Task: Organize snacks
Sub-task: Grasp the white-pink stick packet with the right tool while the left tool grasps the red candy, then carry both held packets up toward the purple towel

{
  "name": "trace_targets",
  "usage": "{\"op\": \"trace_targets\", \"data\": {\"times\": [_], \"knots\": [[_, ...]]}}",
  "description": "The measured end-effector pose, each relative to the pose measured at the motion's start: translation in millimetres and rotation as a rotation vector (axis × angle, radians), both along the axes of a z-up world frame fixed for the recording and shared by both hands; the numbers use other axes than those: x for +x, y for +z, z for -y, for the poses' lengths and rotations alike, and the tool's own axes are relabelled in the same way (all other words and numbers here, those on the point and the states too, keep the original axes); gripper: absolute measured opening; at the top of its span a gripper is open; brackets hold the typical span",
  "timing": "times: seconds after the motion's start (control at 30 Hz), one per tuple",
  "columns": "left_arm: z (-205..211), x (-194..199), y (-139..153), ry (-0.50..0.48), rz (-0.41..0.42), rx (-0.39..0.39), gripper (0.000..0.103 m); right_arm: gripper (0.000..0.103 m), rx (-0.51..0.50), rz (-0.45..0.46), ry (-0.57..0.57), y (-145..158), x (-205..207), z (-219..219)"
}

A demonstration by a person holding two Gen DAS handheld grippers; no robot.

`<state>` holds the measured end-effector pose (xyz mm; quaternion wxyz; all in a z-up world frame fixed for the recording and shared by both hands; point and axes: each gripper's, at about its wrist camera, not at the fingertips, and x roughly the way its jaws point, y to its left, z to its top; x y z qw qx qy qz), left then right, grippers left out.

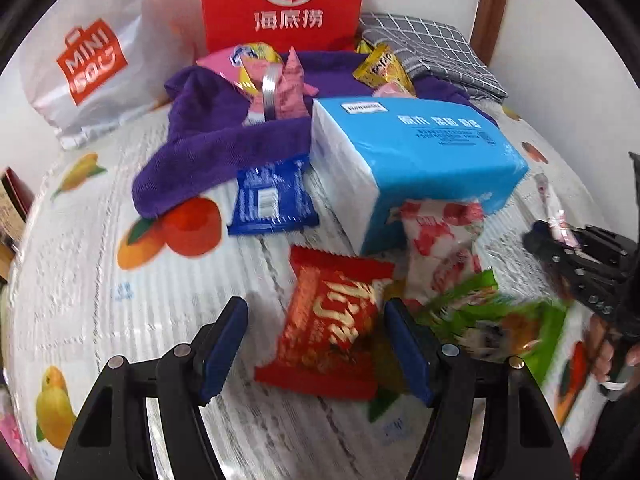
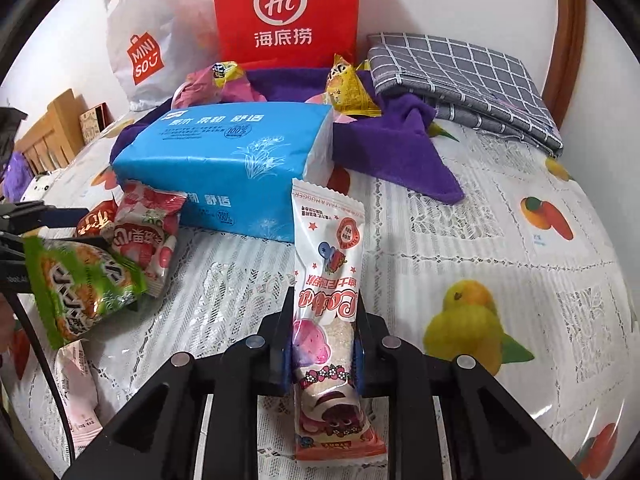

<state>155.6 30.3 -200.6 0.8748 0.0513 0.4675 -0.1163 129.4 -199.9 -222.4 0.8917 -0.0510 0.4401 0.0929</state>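
Note:
My left gripper (image 1: 316, 324) is open, its blue pads either side of a red snack packet (image 1: 332, 328) lying on the tablecloth. A green snack packet (image 1: 496, 320), a strawberry-print packet (image 1: 444, 248) and a blue packet (image 1: 272, 200) lie around it. My right gripper (image 2: 322, 316) is shut on a long white and pink snack packet (image 2: 328, 264), held upright above the table; it also shows in the left wrist view (image 1: 554, 208). Pink and yellow snacks (image 1: 276, 76) lie on a purple towel (image 1: 216, 132) at the back.
A blue tissue pack (image 1: 420, 156) lies mid-table. A red Haidilao paper bag (image 1: 280, 0) and a white Miniso bag (image 1: 92, 60) stand at the wall. A folded grey checked cloth (image 2: 460, 76) lies back right. A small pink packet (image 2: 78, 392) lies near the left edge.

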Motion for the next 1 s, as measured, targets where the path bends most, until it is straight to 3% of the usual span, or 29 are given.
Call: {"op": "trace_targets", "data": {"times": [0.1, 0.13, 0.2, 0.27, 0.37, 0.5, 0.7, 1.0], "knots": [[2, 2, -2, 0.009, 0.036, 0.025, 0.067, 0.021, 0.027, -0.005, -0.002, 0, 1, 3], [0, 3, -1, 0.026, 0.041, 0.016, 0.063, 0.021, 0.032, -0.006, -0.002, 0, 2, 4], [-6, 3, 0, 0.050, 0.054, 0.020, 0.045, 0.021, 0.036, -0.006, -0.002, 0, 1, 4], [-16, 2, 1, 0.071, 0.059, -0.001, 0.041, 0.022, 0.041, -0.007, -0.003, 0, 1, 4], [-25, 0, 0, 0.094, 0.076, -0.025, 0.041, 0.022, 0.060, -0.010, -0.002, 0, 2, 7], [-19, -2, -1, 0.106, 0.093, 0.022, 0.044, 0.025, 0.094, -0.016, 0.005, 0, 3, 11], [-23, -1, -2, 0.129, 0.088, 0.008, 0.047, 0.032, 0.071, -0.013, 0.024, 1, 2, 3], [-22, -2, -2, 0.133, 0.087, 0.007, 0.048, 0.032, 0.064, -0.012, 0.032, 1, 2, 3]]}}
